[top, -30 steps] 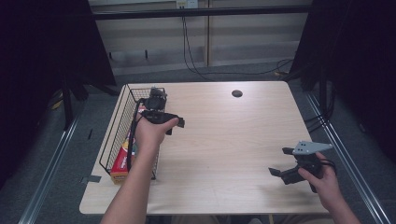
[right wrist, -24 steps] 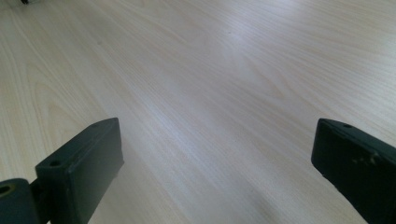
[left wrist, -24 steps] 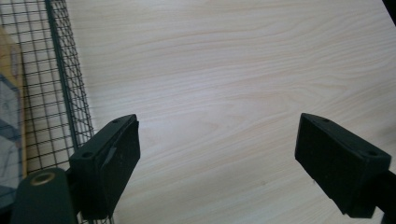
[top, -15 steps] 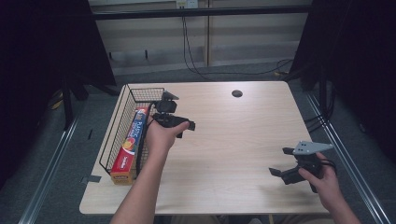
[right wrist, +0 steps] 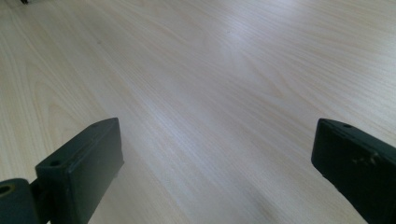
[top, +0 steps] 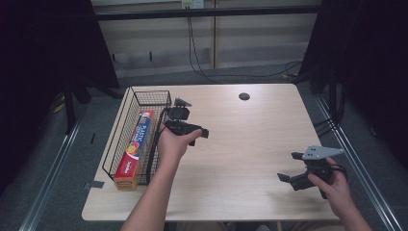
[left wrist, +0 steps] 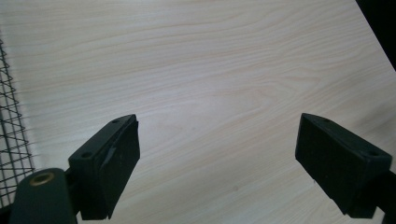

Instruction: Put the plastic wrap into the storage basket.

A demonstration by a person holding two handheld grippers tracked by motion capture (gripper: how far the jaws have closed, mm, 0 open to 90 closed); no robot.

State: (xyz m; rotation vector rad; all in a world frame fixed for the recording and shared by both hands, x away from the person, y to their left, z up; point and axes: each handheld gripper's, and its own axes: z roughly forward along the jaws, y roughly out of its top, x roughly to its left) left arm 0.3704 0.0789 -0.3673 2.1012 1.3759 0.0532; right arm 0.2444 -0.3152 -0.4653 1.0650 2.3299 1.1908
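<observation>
Pale wooden table (top: 250, 139): left gripper (top: 199, 134) spread empty, wire basket (top: 144, 96) with foil box (top: 134, 149) just beside it; right gripper (top: 287, 174) spread, empty

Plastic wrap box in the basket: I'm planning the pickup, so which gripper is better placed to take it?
Left. The left gripper hangs open beside the wire basket holding the plastic wrap box; the right gripper sits across the table.

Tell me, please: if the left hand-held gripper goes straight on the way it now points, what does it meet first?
Probably the bare table top. The left hand-held gripper is open and empty, and looks down on plain wood. The wire basket stays off to its side.
</observation>
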